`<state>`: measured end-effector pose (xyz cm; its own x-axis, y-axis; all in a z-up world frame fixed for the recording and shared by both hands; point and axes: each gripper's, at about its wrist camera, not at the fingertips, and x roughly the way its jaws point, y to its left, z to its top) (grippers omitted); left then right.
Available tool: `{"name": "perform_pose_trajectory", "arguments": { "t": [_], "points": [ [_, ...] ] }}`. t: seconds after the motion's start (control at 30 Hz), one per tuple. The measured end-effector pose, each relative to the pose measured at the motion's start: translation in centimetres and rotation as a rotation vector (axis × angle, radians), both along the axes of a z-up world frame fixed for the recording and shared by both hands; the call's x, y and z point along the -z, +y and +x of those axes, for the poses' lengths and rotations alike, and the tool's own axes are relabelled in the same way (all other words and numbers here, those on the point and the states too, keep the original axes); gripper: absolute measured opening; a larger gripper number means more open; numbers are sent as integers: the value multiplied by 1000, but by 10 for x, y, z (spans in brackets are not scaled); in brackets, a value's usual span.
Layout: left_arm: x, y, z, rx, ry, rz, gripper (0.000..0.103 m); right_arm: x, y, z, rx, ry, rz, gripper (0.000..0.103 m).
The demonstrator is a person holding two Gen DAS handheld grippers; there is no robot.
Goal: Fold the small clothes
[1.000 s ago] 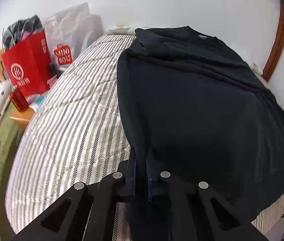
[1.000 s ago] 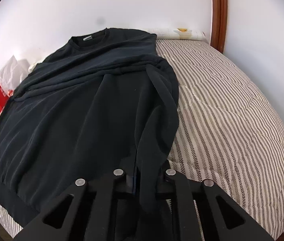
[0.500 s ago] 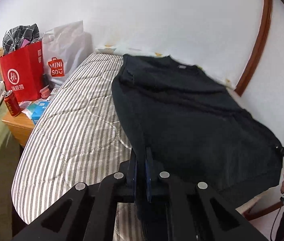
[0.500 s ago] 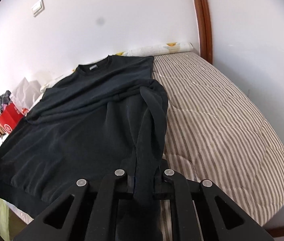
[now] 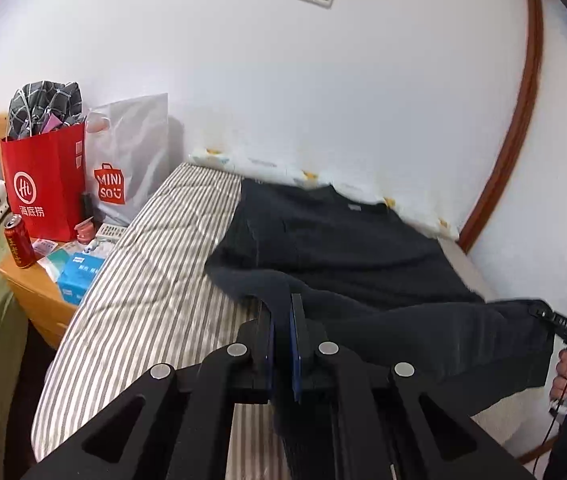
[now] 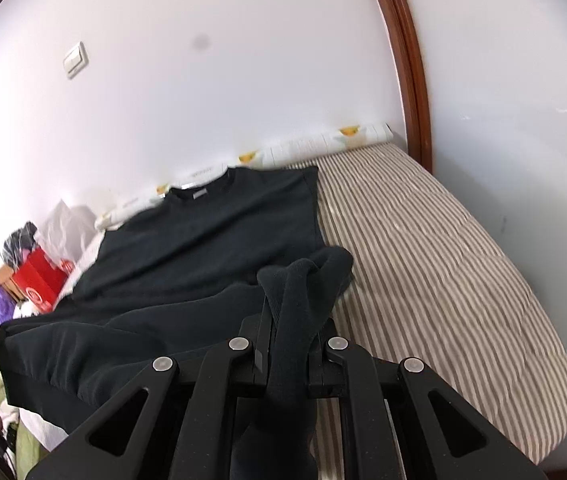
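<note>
I see the black long-sleeved cotton sweatshirt (image 5: 347, 248) on the striped quilted bed (image 5: 155, 280), hem raised, clamped by both the left gripper (image 5: 281, 336) and right gripper (image 6: 289, 344). Only the left view shows the red paper bag (image 5: 43, 184).

sweatshirt (image 5: 343, 248) on bed (image 5: 155, 288) | bags (image 5: 47, 184) left of bed

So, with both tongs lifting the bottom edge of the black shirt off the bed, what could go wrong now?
1. The left tongs pinch only a thin bit of the shirt; it may slip out.
2. The sleeve bunched at the right tongs could end up folded inside unevenly.
3. The collar end may drag along the bed and crease.
</note>
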<state>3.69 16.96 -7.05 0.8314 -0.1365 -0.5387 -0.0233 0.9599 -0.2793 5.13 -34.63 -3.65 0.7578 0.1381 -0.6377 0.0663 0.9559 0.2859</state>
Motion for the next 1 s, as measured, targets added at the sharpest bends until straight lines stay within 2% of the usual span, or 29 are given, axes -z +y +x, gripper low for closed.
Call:
{"name": "perform_pose_trajectory", "arguments": {
  "t": [0.27,0.43,0.7,1.0],
  "points": [
    [-18,3,59,-35,-4,-6,7,-21,4,54,7,-27,7,9],
    [-20,-2,106,-72,20,45,7,-19,6,100,14,-27,34,9],
    [-2,-7,177,-93,102,111,7,5,9,169,6,13,14,9],
    [40,-8,225,-106,197,160,7,60,9,226,15,119,23,9]
  ]
}}
